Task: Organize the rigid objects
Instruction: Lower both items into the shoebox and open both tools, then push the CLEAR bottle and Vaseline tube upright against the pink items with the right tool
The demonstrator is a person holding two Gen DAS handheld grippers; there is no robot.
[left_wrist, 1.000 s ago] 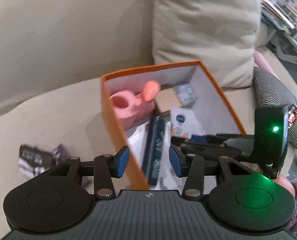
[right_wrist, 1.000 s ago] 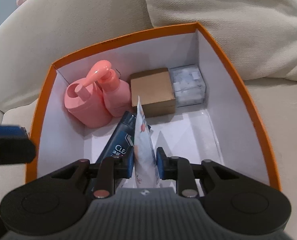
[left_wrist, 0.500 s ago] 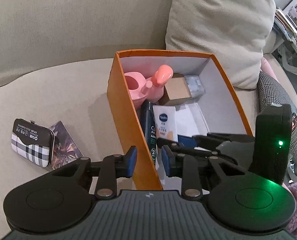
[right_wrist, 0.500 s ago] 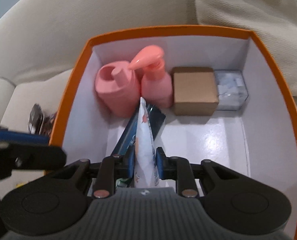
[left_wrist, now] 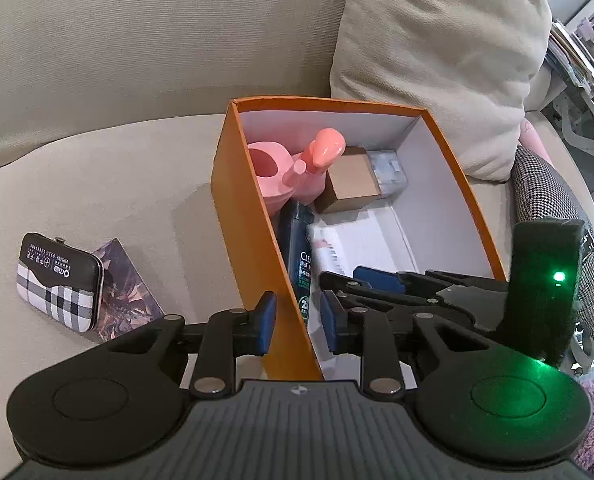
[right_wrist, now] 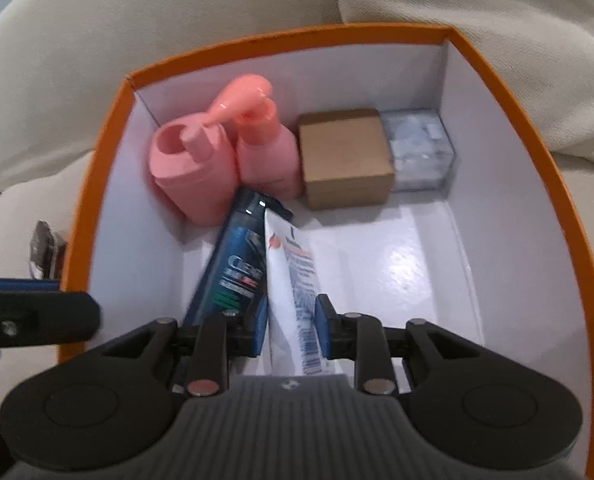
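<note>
tube (right_wrist: 293,280): white squeeze tube, lying in the orange box (right_wrist: 97,184) between the pads of the right gripper (right_wrist: 291,330), whose jaws have just been opening; the pads now stand just clear of it. likely light, soft-walled and slick, so best gripped mid-body. left gripper (left_wrist: 297,322): jaws have just been closing astride the box's near wall, contact unclear. beside the tube a dark bottle (right_wrist: 233,268); beyond, pink pump bottles (right_wrist: 225,160), a brown carton (right_wrist: 345,156), a clear case (right_wrist: 419,152).

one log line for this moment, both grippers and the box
left gripper: straddling orange box wall | right gripper: jaws just opening, white tube between | stage: releasing tube
</note>
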